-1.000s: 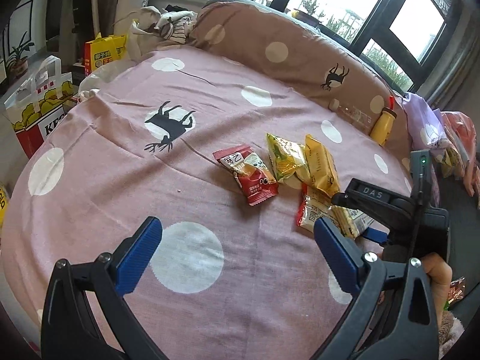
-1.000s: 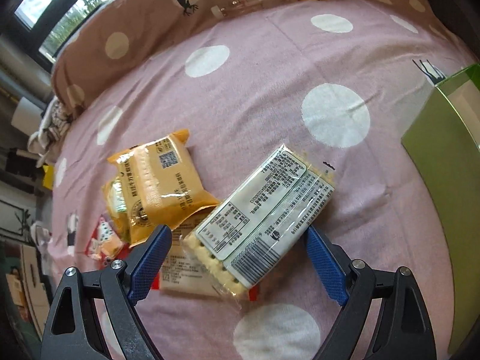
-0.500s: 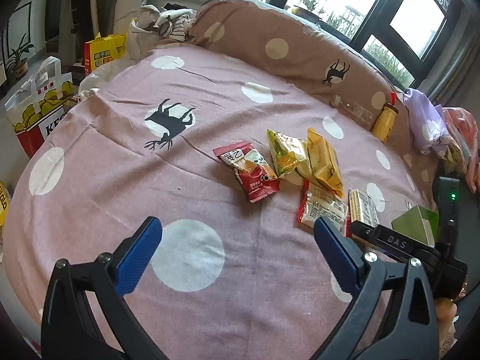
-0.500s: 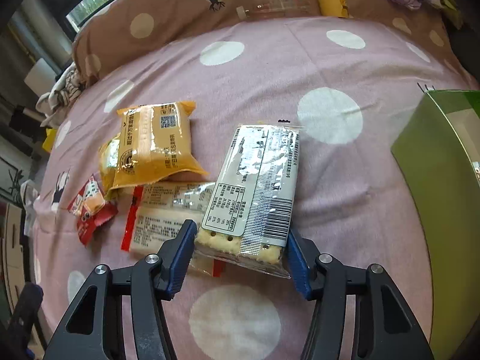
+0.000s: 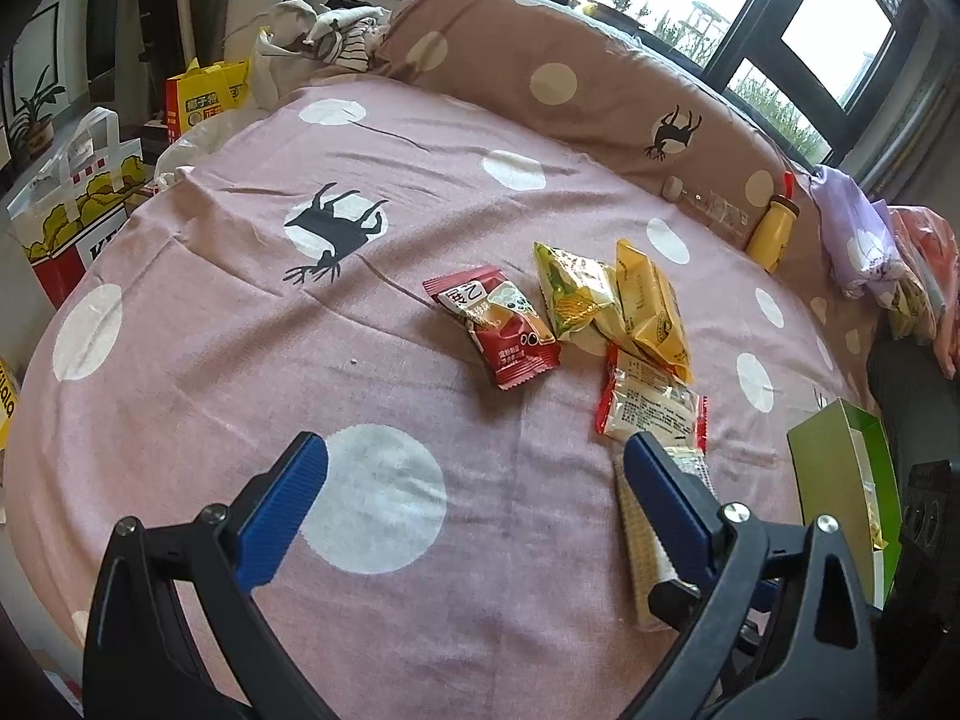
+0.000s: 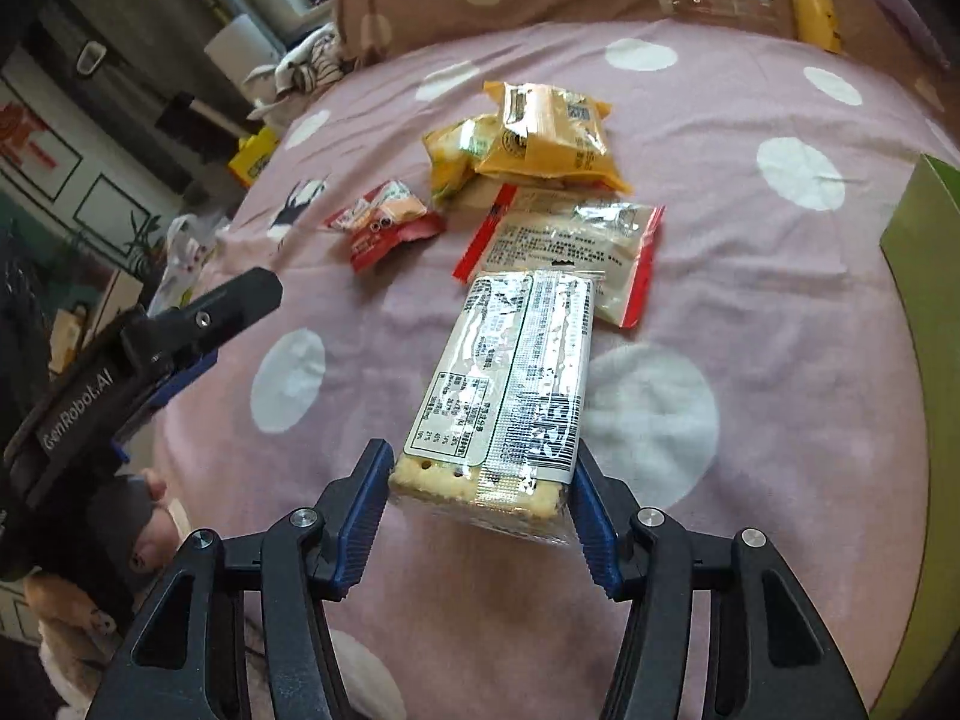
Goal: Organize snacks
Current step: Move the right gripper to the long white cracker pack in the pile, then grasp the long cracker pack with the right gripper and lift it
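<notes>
On the pink polka-dot bedspread (image 5: 180,372), the right gripper (image 6: 480,507) has its jaws clamped on the near end of a clear cracker pack (image 6: 516,384), having just closed on it. The left gripper (image 5: 474,474) hovers with jaws wide apart, having just narrowed slightly, nothing between them. A red snack packet (image 5: 501,324), yellow packets (image 5: 651,306) and a red-edged packet (image 5: 651,405) lie clustered near a green box (image 5: 840,480).

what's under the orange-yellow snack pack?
The orange-yellow pack lies on the green-yellow packet and the top edge of the red-edged white packet. What else lies beneath is covered.
</notes>
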`<state>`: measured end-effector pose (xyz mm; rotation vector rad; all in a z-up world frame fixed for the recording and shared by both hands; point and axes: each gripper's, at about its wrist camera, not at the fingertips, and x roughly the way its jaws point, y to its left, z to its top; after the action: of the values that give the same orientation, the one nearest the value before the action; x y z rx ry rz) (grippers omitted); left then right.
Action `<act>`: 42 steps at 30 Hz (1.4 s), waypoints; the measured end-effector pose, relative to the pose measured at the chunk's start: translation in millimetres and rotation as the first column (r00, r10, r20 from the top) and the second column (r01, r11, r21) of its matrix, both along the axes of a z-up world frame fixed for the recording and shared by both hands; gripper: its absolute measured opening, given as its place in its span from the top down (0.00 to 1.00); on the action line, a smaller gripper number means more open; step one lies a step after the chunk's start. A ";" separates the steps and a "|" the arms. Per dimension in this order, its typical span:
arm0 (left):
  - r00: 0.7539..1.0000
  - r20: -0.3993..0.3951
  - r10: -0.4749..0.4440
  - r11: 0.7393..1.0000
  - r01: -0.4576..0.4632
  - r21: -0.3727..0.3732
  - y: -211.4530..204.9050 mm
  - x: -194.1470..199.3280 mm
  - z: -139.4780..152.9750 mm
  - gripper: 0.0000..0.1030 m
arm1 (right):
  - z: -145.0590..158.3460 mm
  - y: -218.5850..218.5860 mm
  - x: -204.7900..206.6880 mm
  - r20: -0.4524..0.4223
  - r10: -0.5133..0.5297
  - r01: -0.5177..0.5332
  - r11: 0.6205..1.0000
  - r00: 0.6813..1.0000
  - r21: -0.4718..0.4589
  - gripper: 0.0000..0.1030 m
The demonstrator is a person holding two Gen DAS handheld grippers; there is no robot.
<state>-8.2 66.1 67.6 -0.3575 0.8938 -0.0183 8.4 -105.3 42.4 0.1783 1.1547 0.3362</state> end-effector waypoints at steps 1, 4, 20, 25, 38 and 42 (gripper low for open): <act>1.000 -0.002 -0.012 1.000 0.012 -0.003 -1.6 0.0 -0.3 0.12 | 0.8 -1.5 1.1 0.005 -0.006 0.006 1.000 1.000 -0.009 0.43; 0.997 -0.021 -0.072 0.996 0.071 -0.050 -9.2 0.4 -2.9 0.31 | 7.5 -12.7 0.3 0.037 -0.045 0.045 0.999 0.998 0.007 0.31; 0.927 -0.134 -0.351 0.924 0.320 -0.211 -75.5 -0.7 -38.1 0.66 | -15.6 -41.9 15.4 -0.051 -0.143 0.151 0.960 0.988 0.236 0.38; 0.922 -0.143 -0.361 0.916 0.321 -0.242 -76.3 1.8 -43.9 0.68 | -27.0 -33.6 22.1 -0.067 -0.147 0.158 0.967 0.987 0.200 0.50; 0.927 -0.001 -0.375 0.908 0.366 -0.205 -81.2 -9.4 -20.0 0.71 | -0.7 -37.6 6.3 0.049 -0.197 0.184 0.961 0.979 0.205 0.56; 0.924 0.075 -0.374 0.906 0.382 -0.185 -81.0 -16.3 -8.1 0.71 | 15.1 -37.9 -1.0 0.121 -0.202 0.174 0.962 0.972 0.211 0.56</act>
<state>-24.5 -14.8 59.5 -0.3612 0.9153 -0.4748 7.4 -143.1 57.5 0.4313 0.9542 0.2902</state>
